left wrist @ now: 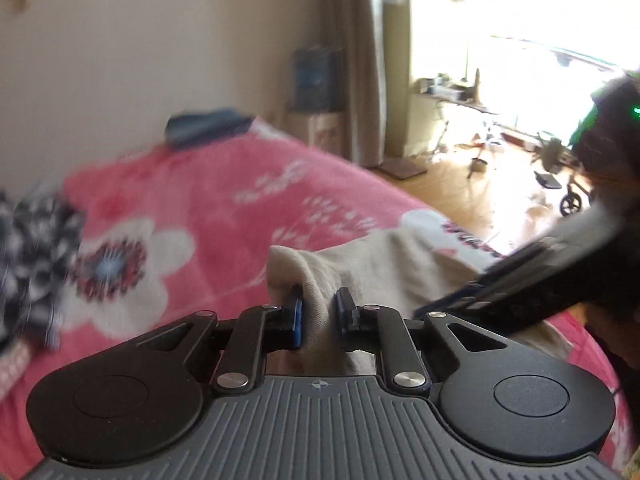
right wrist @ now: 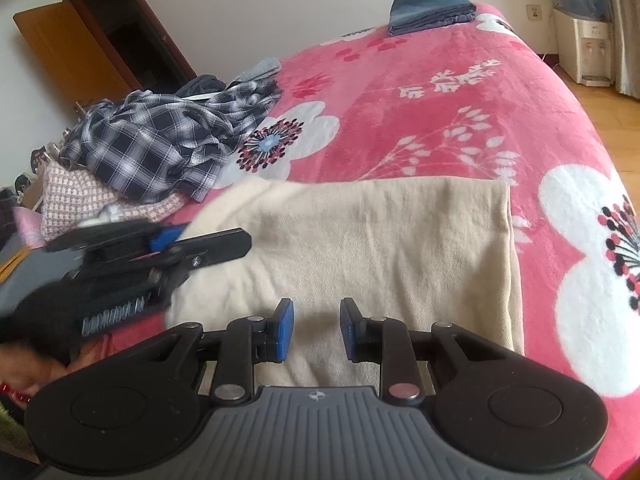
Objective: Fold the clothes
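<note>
A pink floral blanket (right wrist: 420, 92) covers the bed. The beige garment (right wrist: 360, 240) lies flat on it; the left gripper (left wrist: 319, 312) pinches its bunched corner, while the right gripper (right wrist: 316, 328) hovers above, fingers parted, empty.

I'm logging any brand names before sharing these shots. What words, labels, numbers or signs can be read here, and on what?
None can be read.
Blanket: dark print near its far edge in the left wrist view, too blurred to read.
Water dispenser: small mark on its front, too small to read.
Blue bag by the curtain: pale print, blurred.
Each tool's grey housing: a small round emblem, no letters.
</note>
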Demonstrator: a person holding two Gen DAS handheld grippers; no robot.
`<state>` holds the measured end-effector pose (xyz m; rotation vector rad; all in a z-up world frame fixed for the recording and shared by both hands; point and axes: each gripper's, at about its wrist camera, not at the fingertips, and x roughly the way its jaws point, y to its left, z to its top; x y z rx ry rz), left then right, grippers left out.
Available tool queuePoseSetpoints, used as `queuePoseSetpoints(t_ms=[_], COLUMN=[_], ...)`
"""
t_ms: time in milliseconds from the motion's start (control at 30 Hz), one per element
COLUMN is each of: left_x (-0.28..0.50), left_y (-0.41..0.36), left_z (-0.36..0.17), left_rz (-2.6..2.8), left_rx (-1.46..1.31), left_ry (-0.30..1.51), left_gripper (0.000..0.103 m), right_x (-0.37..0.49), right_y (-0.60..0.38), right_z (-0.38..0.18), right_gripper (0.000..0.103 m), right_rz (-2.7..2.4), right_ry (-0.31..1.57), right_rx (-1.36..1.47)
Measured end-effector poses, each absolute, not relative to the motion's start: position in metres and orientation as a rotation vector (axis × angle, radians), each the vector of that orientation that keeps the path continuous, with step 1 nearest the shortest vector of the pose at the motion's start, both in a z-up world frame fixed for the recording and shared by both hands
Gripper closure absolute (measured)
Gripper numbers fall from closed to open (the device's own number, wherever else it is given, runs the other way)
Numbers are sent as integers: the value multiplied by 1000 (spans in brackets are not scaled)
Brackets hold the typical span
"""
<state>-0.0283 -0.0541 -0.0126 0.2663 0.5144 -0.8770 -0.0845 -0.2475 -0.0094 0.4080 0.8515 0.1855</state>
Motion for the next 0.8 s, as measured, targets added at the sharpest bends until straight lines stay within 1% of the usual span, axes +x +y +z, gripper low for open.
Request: queuePoseSetpoints(t_ms=[33,100,133,167,233,300,367,433,500,533,567,600,633,667,733,767,800], left_x=[-27,-9,7,25,63,94,111,116,118,119,119,119,119,117,112,110,108], left_y=[-52,-40,-27,-14,12,31,42,46,49,49,48,47,44,40,26,18,10], left_z=[-12,-15,-21,-30,-66,-119,-168,-194,-187,-178,-168,-158,-147,-134,-112,-105,-102], left_rz=[-896,-958,-1008,-1058,-1104,-1057,-940,-904,-897,-907,-917,-929,-941,-952,-969,-965,-951], left_rx=[236,67,-88,-265,-674,-1036,-1245,-1370,-1334,-1291,-1239,-1187,-1122,-1033,-832,-749,-693], left_ry=[520,575,629,693,842,988,1107,1173,1152,1136,1127,1122,1114,1104,1097,1105,1112], left_gripper=[88,89,89,94,95,95,95,95,92,83,67,60,48,43,42,45,51], right_x=[-84,-84,-85,-85,-86,-87,-87,-87,-86,-86,-85,-85,-85,-84,-83,-83,-83], right_y=[-247,-247,-247,-247,-247,-249,-249,-249,-249,-250,-250,-251,-251,-251,-249,-249,-247], right_z=[-9,-9,-9,-8,-7,-7,-6,-6,-6,-7,-8,-8,-9,-10,-11,-11,-11], right_gripper=[75,76,76,76,76,76,76,76,76,76,75,76,76,76,76,76,75], right_rz=[185,183,181,179,174,170,166,163,157,154,152,149,147,147,150,152,153], right_ry=[851,850,849,848,845,845,847,849,854,857,861,864,868,869,870,869,868], right_rx=[408,408,408,408,410,416,418,413,406,406,406,408,410,410,410,410,410])
